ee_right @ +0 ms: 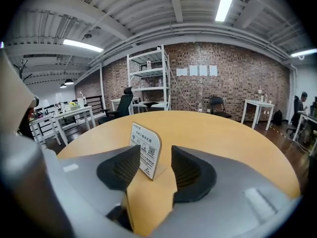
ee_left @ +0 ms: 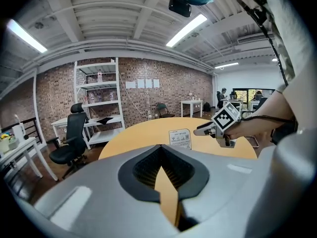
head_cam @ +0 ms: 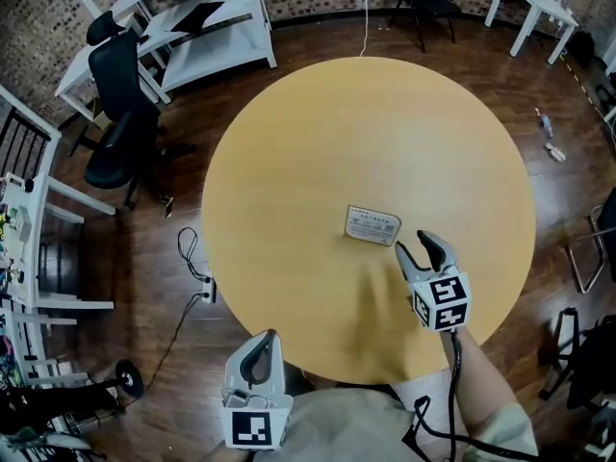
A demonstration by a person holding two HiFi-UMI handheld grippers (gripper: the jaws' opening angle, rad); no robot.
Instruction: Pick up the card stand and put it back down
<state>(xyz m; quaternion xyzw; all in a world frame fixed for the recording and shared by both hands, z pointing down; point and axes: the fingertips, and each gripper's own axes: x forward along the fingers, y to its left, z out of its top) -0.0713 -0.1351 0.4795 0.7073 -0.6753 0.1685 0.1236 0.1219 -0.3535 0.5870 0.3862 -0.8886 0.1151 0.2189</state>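
A small white card stand (head_cam: 372, 225) with printed text and a QR code stands upright on the round tan table (head_cam: 289, 162), right of its middle. My right gripper (head_cam: 414, 243) sits just behind it, open. In the right gripper view the card stand (ee_right: 146, 149) rises between the two dark pads with a gap on each side, and neither pad presses on it. My left gripper (head_cam: 262, 340) hangs at the table's near edge with its fingers together and nothing in them. The left gripper view shows the card stand (ee_left: 180, 138) and the right gripper (ee_left: 203, 130) beyond the closed jaw tips (ee_left: 161, 147).
A black office chair (head_cam: 120, 104) and white shelving (head_cam: 192, 27) stand left of the table. Cables and a power strip (head_cam: 204, 287) lie on the wood floor. A dark chair (head_cam: 423, 3) and a white table (head_cam: 529, 8) stand at the back.
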